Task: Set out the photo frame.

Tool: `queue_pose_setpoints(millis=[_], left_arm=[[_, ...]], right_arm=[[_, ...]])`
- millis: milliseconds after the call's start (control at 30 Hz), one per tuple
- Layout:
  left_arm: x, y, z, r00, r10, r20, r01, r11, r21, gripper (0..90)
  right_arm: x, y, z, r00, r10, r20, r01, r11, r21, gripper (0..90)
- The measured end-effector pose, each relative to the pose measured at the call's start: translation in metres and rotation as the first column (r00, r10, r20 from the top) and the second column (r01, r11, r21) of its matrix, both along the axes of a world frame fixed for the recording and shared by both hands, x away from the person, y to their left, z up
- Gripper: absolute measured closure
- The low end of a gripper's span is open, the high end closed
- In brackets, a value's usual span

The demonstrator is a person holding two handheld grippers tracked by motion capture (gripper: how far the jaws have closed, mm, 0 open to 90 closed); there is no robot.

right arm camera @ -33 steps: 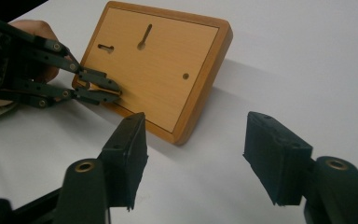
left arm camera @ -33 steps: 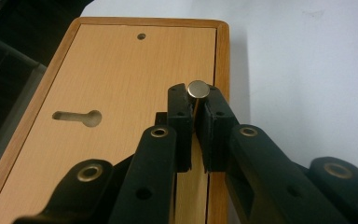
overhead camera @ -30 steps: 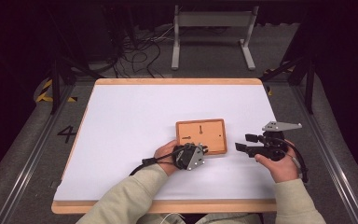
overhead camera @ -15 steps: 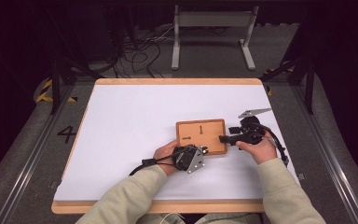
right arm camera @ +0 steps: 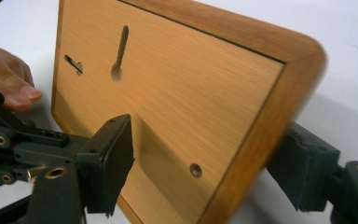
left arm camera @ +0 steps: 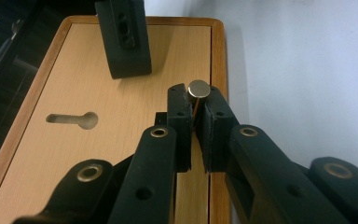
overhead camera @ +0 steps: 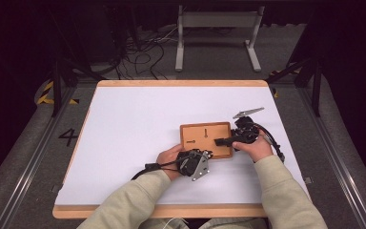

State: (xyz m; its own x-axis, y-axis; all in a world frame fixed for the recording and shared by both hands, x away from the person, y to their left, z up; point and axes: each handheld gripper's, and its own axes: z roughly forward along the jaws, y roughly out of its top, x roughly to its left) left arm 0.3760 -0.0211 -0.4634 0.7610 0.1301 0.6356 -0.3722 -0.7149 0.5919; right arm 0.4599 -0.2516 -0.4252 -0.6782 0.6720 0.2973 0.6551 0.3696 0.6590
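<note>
the left gripper [left arm camera: 195,123] has its fingers clenched on a small metal pin [left arm camera: 198,89], whose round head stands just above the fingertips, over the near right part of the wooden board [left arm camera: 98,84]. the right gripper [right arm camera: 205,172] has just been opening its fingers; they straddle the board's edge, one over its face, one outside, not pressing it. the board lies flat on the white bench [overhead camera: 133,124], with keyhole slots [right arm camera: 119,53] in its face.
</note>
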Motion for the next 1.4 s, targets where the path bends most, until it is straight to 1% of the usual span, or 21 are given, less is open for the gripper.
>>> queue_pose_setpoints(millis=[133, 267, 433, 500, 567, 633, 667, 700, 733, 800, 833, 867, 900, 1100, 1133, 1167, 1200, 1267, 1300, 1333, 1400], left_arm=[[0.000, 0.000, 0.000, 1.0000, 0.002, -0.003, -0.002, 1.0000, -0.003, 84.1], [-0.001, 0.000, -0.001, 1.0000, 0.002, -0.009, -0.002, 0.9999, -0.012, 84.0], [-0.002, 0.000, -0.001, 1.0000, -0.008, 0.001, 0.008, 1.0000, -0.003, 83.7], [0.000, 0.001, 0.000, 0.9999, -0.011, -0.012, 0.011, 0.9999, 0.000, 82.4], [0.001, 0.003, 0.003, 0.9979, -0.020, -0.062, 0.020, 0.9997, -0.012, 80.8], [0.002, 0.008, 0.006, 0.9947, -0.031, -0.099, 0.029, 0.9995, -0.015, 75.5], [0.002, 0.010, 0.007, 0.9925, -0.029, -0.119, 0.026, 0.9992, -0.030, 68.4], [0.003, 0.017, 0.011, 0.9851, -0.029, -0.169, 0.023, 0.9989, -0.040, 65.9], [0.003, 0.017, 0.011, 0.9851, -0.029, -0.169, 0.023, 0.9989, -0.040, 62.5], [0.004, 0.027, 0.016, 0.9756, -0.026, -0.218, 0.014, 0.9981, -0.060, 59.0], [0.004, 0.034, 0.020, 0.9651, -0.027, -0.261, 0.008, 0.9972, -0.074, 56.7], [0.004, 0.039, 0.022, 0.9595, -0.027, -0.281, 0.003, 0.9963, -0.086, 54.1], [0.004, 0.039, 0.022, 0.9595, -0.027, -0.281, 0.003, 0.9963, -0.086, 51.7], [0.000, 0.070, 0.028, 0.9166, -0.037, -0.398, -0.029, 0.9871, -0.158, 48.1], [-0.001, 0.077, 0.030, 0.9129, -0.038, -0.406, -0.035, 0.9846, -0.171, 47.3], [-0.001, 0.077, 0.030, 0.9129, -0.038, -0.406, -0.035, 0.9846, -0.171, 47.1], [-0.002, 0.083, 0.031, 0.9037, -0.036, -0.427, -0.047, 0.9821, -0.182, 46.7], [-0.003, 0.087, 0.031, 0.9011, -0.033, -0.432, -0.054, 0.9808, -0.187, 46.2], [-0.004, 0.090, 0.031, 0.8956, -0.028, -0.444, -0.062, 0.9805, -0.187, 45.9], [-0.004, 0.092, 0.031, 0.8984, -0.028, -0.438, -0.062, 0.9799, -0.190, 45.8], [-0.004, 0.097, 0.031, 0.8960, -0.020, -0.444, -0.072, 0.9794, -0.189, 44.9]], right_arm=[[0.004, 0.003, -0.005, 0.9995, -0.003, -0.030, 0.004, 1.000, 0.021, 25.6], [0.008, 0.007, -0.011, 0.9966, 0.025, -0.079, -0.020, 0.998, 0.059, 24.5], [0.009, 0.007, -0.011, 0.9938, 0.056, -0.096, -0.048, 0.995, 0.083, 29.6], [0.008, 0.007, -0.011, 0.9942, 0.058, -0.091, -0.051, 0.995, 0.083, 29.8], [0.008, 0.006, -0.011, 0.9937, 0.062, -0.094, -0.054, 0.995, 0.079, 30.4], [0.007, 0.004, -0.012, 0.9929, 0.068, -0.098, -0.061, 0.995, 0.079, 31.0], [0.006, 0.003, -0.012, 0.9927, 0.074, -0.096, -0.066, 0.994, 0.082, 31.7], [0.005, 0.002, -0.012, 0.9930, 0.076, -0.090, -0.069, 0.994, 0.083, 32.0], [0.005, 0.002, -0.012, 0.9930, 0.076, -0.090, -0.069, 0.994, 0.083, 32.0], [0.003, 0.002, -0.011, 0.9938, 0.082, -0.075, -0.077, 0.994, 0.075, 32.6], [0.002, 0.003, -0.010, 0.9941, 0.086, -0.066, -0.082, 0.994, 0.068, 33.0], [0.000, 0.003, -0.008, 0.9944, 0.091, -0.053, -0.088, 0.994, 0.060, 34.0], [0.000, 0.003, -0.008, 0.9944, 0.091, -0.053, -0.088, 0.994, 0.060, 34.0], [-0.010, 0.002, -0.001, 0.9924, 0.123, 0.004, -0.123, 0.992, 0.020, 37.1], [-0.012, 0.002, 0.001, 0.9906, 0.135, 0.021, -0.135, 0.991, 0.004, 37.8], [-0.012, 0.002, 0.001, 0.9906, 0.135, 0.021, -0.135, 0.991, 0.004, 37.8], [-0.015, 0.003, 0.003, 0.9884, 0.147, 0.037, -0.147, 0.989, -0.011, 38.5], [-0.017, 0.003, 0.004, 0.9869, 0.154, 0.045, -0.154, 0.988, -0.022, 38.8], [-0.019, 0.003, 0.006, 0.9851, 0.162, 0.056, -0.161, 0.986, -0.038, 39.1], [-0.021, 0.003, 0.007, 0.9831, 0.170, 0.067, -0.167, 0.985, -0.052, 39.1], [-0.024, 0.004, 0.008, 0.9797, 0.182, 0.083, -0.176, 0.981, -0.075, 39.4]])
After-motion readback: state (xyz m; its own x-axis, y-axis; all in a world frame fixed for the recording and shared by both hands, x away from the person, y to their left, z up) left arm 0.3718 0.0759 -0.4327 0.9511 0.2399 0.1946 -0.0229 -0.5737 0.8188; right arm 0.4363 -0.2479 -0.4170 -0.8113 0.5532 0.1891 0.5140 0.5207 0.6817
